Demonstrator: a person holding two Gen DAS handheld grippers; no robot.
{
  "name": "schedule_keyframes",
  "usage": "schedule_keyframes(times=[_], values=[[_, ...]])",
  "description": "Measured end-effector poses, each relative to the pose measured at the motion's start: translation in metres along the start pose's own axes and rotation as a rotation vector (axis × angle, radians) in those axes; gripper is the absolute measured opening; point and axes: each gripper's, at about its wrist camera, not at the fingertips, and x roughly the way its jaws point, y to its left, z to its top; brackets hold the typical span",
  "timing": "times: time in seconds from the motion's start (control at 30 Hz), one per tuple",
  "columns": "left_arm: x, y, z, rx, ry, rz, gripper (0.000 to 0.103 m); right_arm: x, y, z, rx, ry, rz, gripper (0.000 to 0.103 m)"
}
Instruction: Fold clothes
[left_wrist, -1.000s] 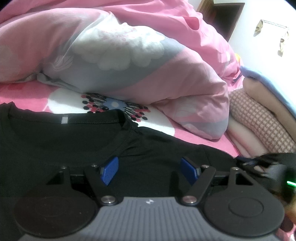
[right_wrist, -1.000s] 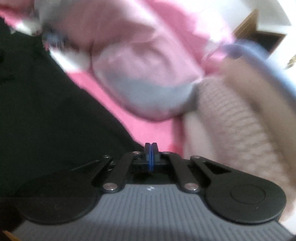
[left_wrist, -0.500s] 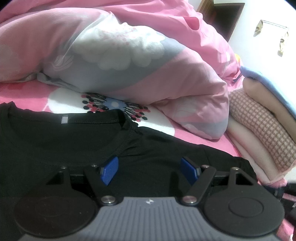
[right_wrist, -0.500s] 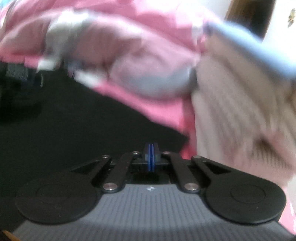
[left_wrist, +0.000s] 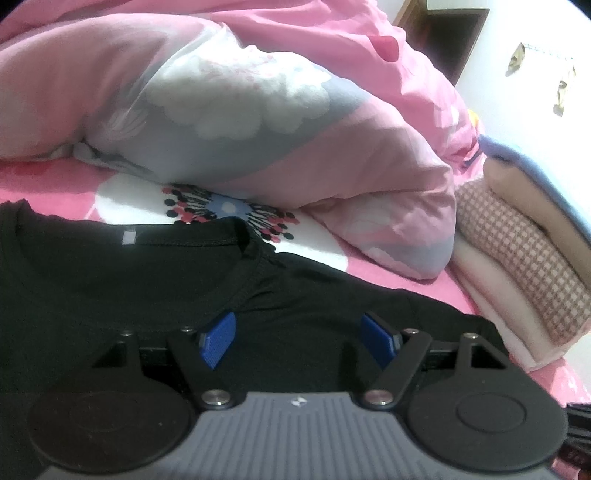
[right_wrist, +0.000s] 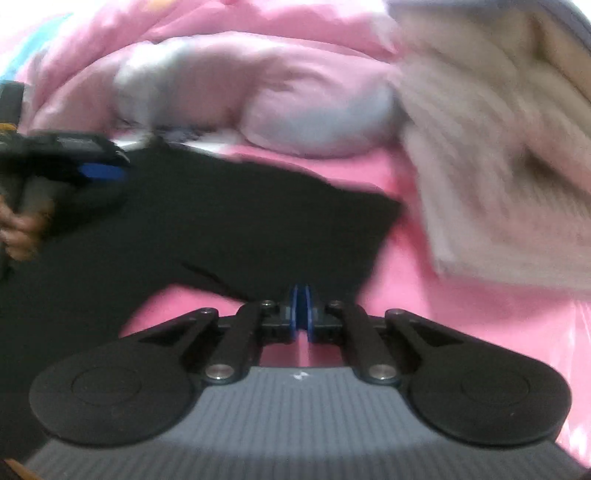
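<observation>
We see a black T-shirt (left_wrist: 303, 295) lying face up on a pink bed sheet (left_wrist: 48, 184), its round collar (left_wrist: 129, 240) toward a heaped pink duvet (left_wrist: 229, 110). In the left wrist view the shirt lies flat, its right shoulder running out toward a stack of folded clothes (left_wrist: 524, 266) at the far right; the sleeve end is hidden behind the tool body.

The left tool (left_wrist: 298, 338) hovers low over the chest of the shirt, just below the collar, its blue pads (left_wrist: 218, 339) wide apart with nothing between them. It sits where it did a second ago.

The change is on the right. The right tool (right_wrist: 303, 314), pads pressed together throughout, has swung from the shirt's shoulder side to a spot just off the cloth. In its blurred view a black sleeve (right_wrist: 295, 229) now juts out over pink sheet, the pads sitting at its near edge. We cannot tell whether any cloth is pinched between them; pink sheet shows directly beneath. At far left of this view we see the left tool held in a hand (right_wrist: 18, 232).

We judge that the right tool is lining up on the sleeve, likely for folding it inward; whether other folds are already made lower down, we cannot see.
</observation>
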Motion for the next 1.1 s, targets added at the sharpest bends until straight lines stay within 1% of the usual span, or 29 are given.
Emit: schedule_keyframes(times=[0.03,0.07,0.1,0.13,0.27,0.3,0.37,0.4,0.43,0.47,0.5,0.53,0.57,0.6,0.63,0.67,0.73,0.77,0.8,0.83,0.9,1.0,1.03,1.07,1.1], values=[[-0.001,0.0,0.001,-0.002,-0.001,-0.001,0.076,-0.008,-0.014,-0.002,0.057,-0.005,-0.034,0.002],[-0.003,0.0,0.001,-0.004,-0.002,-0.002,0.076,-0.017,-0.025,-0.005,0.1,-0.006,-0.088,0.003],[-0.004,0.0,0.002,-0.006,-0.004,-0.003,0.076,-0.027,-0.033,-0.007,0.118,0.001,-0.172,0.005],[-0.005,0.0,0.003,-0.008,-0.005,-0.005,0.076,-0.033,-0.036,-0.008,0.132,0.003,-0.213,0.008],[-0.011,0.0,0.005,-0.015,-0.009,-0.009,0.078,-0.031,-0.015,0.001,0.147,-0.019,-0.106,0.008],[-0.018,0.0,0.007,-0.015,-0.009,-0.003,0.078,-0.03,-0.01,0.003,0.151,-0.024,-0.08,0.008],[-0.042,0.003,0.012,-0.007,-0.008,0.012,0.078,-0.029,0.0,0.007,0.158,-0.035,-0.026,0.009],[-0.058,0.006,0.014,0.002,-0.007,0.008,0.078,-0.028,0.005,0.009,0.162,-0.04,0.001,0.01],[-0.075,0.013,0.015,0.013,-0.006,0.008,0.079,-0.028,0.01,0.011,0.166,-0.046,0.027,0.012],[-0.095,0.021,0.016,0.025,-0.004,0.014,0.079,-0.027,0.016,0.014,0.17,-0.051,0.054,0.017],[-0.117,0.032,0.015,0.035,-0.004,0.028,0.08,-0.026,0.017,0.012,0.184,-0.038,0.066,0.02],[-0.142,0.047,0.014,0.036,-0.009,0.054,0.08,-0.025,0.012,0.004,0.213,0.013,0.038,0.023],[-0.168,0.064,0.011,0.032,-0.017,0.082,0.082,-0.031,0.005,-0.004,0.243,0.054,-0.002,0.022],[-0.195,0.084,0.007,0.022,-0.025,0.114,0.084,-0.043,-0.002,-0.011,0.276,0.06,-0.019,0.022],[-0.221,0.105,0.002,0.005,-0.033,0.161,0.084,-0.056,-0.008,-0.018,0.309,0.066,-0.036,0.023],[-0.245,0.125,-0.004,-0.015,-0.039,0.218,0.084,-0.067,-0.013,-0.021,0.329,0.075,-0.071,0.024],[-0.293,0.166,-0.016,-0.055,-0.051,0.333,0.084,-0.087,-0.014,-0.018,0.321,0.105,-0.187,0.024],[-0.312,0.182,-0.022,-0.07,-0.055,0.378,0.084,-0.097,-0.012,-0.015,0.303,0.117,-0.224,0.026],[-0.327,0.195,-0.027,-0.08,-0.058,0.414,0.084,-0.107,-0.007,-0.009,0.287,0.123,-0.242,0.026],[-0.339,0.204,-0.032,-0.087,-0.062,0.438,0.084,-0.115,0.002,0.003,0.267,0.11,-0.217,0.026],[-0.351,0.217,-0.039,-0.1,-0.071,0.458,0.084,-0.123,0.038,0.04,0.191,0.048,-0.1,0.026],[-0.351,0.228,-0.044,-0.13,-0.085,0.436,0.084,-0.131,0.108,0.093,0.064,-0.036,0.127,0.037],[-0.348,0.23,-0.045,-0.145,-0.09,0.417,0.084,-0.13,0.134,0.112,0.024,-0.056,0.208,0.044],[-0.343,0.231,-0.045,-0.158,-0.098,0.402,0.083,-0.127,0.158,0.129,-0.012,-0.065,0.284,0.046],[-0.337,0.233,-0.046,-0.168,-0.107,0.393,0.082,-0.121,0.18,0.143,-0.039,-0.058,0.353,0.046]])
